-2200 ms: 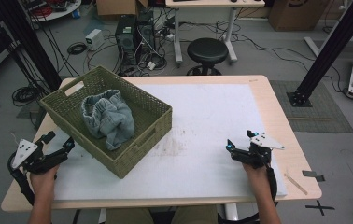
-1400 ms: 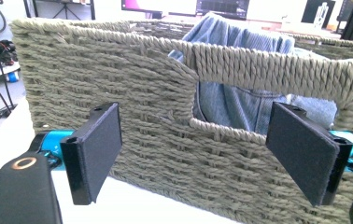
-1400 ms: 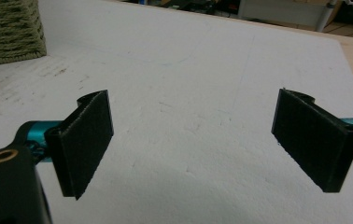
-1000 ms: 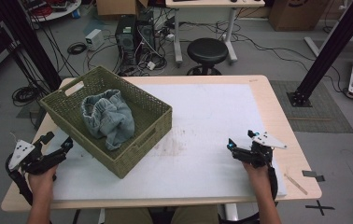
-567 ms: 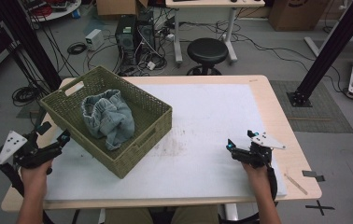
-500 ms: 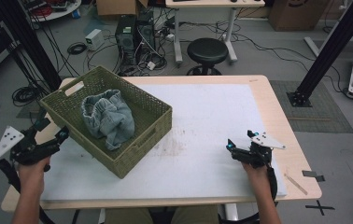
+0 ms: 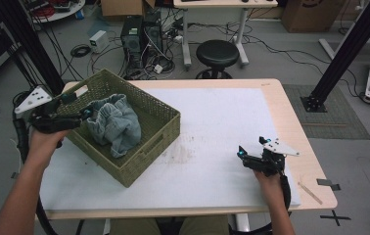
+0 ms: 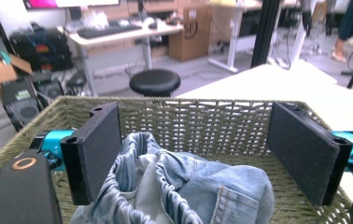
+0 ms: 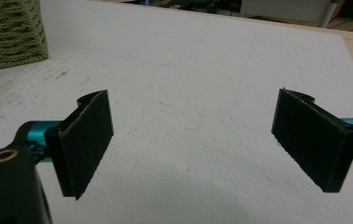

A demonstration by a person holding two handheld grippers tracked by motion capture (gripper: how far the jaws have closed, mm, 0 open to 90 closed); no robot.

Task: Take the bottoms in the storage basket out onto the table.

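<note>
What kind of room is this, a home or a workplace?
Most likely a lab or workshop. Computer towers stand on the floor among loose cables, black frame posts rise beside the table, and a desk with a keyboard stands behind.

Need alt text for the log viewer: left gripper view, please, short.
Left gripper with its two black jaws wide open, poised over crumpled blue jeans lying in a green woven basket. Behind the basket are a black stool and office desks.
</note>
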